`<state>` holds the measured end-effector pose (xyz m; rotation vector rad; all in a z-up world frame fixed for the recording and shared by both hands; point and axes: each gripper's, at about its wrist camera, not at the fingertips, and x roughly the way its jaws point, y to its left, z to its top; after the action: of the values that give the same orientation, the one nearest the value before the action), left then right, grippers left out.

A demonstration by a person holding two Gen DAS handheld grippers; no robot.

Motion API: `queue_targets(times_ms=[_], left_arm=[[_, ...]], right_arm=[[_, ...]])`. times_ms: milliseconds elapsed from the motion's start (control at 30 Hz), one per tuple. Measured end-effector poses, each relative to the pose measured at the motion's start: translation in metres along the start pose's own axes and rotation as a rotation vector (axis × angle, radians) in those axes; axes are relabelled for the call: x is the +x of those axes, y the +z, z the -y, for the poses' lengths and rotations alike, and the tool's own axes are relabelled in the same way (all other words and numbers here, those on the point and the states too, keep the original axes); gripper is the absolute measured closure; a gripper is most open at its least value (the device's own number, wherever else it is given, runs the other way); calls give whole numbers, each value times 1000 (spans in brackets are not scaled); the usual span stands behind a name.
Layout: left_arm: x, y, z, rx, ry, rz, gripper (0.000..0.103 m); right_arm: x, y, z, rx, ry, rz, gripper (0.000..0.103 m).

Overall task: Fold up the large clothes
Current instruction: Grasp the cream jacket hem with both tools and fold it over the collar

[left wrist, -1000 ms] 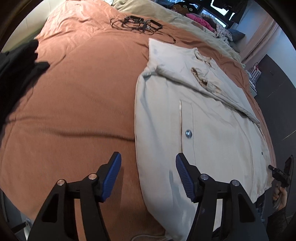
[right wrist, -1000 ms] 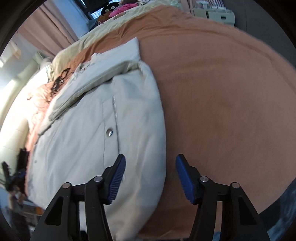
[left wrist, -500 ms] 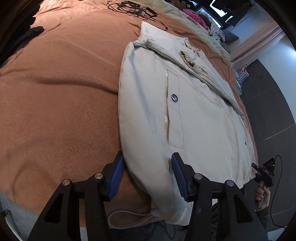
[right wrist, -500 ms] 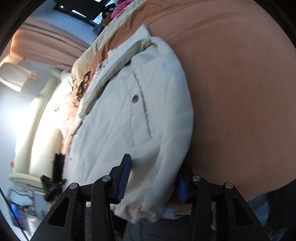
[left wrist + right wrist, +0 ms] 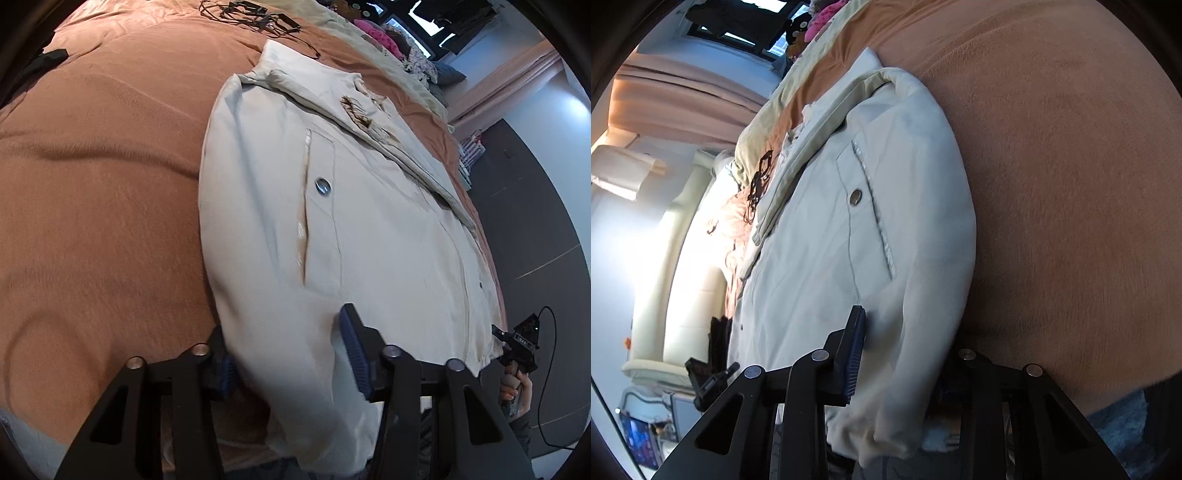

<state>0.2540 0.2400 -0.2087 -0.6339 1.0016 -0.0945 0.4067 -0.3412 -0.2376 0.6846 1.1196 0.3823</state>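
Observation:
A large cream jacket [image 5: 369, 206] lies flat on an orange-brown bed cover [image 5: 92, 192], sleeves folded across its upper part, hem hanging over the bed's near edge. My left gripper [image 5: 290, 354] straddles the jacket's left hem corner, with one blue-padded finger under the cloth and one on top; its jaws stand apart. In the right wrist view the jacket [image 5: 827, 236] fills the centre, and my right gripper [image 5: 899, 365] straddles the right hem corner the same way, jaws apart with cloth between them. The right gripper also shows far right in the left wrist view [image 5: 521, 343].
Black cables and a small device [image 5: 251, 14] lie at the far end of the bed. A dark garment [image 5: 44, 62] sits at the far left. Pillows and pink items [image 5: 380, 33] line the headboard side. Dark floor [image 5: 535, 229] runs along the bed's right.
Both grippers have moved forward and down onto the jacket's hem corners. Cloth now lies between the fingers of each, and the jaws have narrowed slightly.

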Motion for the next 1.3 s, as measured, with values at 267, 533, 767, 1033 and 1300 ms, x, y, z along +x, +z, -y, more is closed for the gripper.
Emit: queue_targets(times_ms=[267, 533, 767, 1033, 1300], left_arm=[[-20, -15, 3, -10, 4, 73, 90], [-75, -14, 27, 14, -66, 196, 92], [-128, -29, 41, 42, -109, 276, 93], [-178, -74, 46, 77, -119, 339, 93], [-207, -139, 40, 91, -126, 362, 93]], right_arm=[[-12, -13, -17, -94, -54, 26, 93], [-54, -15, -50, -155, 44, 118, 95], [-104, -34, -73, -222, 111, 178, 95], [-160, -75, -82, -277, 151, 238, 95], [-182, -122, -76, -298, 149, 241, 95]])
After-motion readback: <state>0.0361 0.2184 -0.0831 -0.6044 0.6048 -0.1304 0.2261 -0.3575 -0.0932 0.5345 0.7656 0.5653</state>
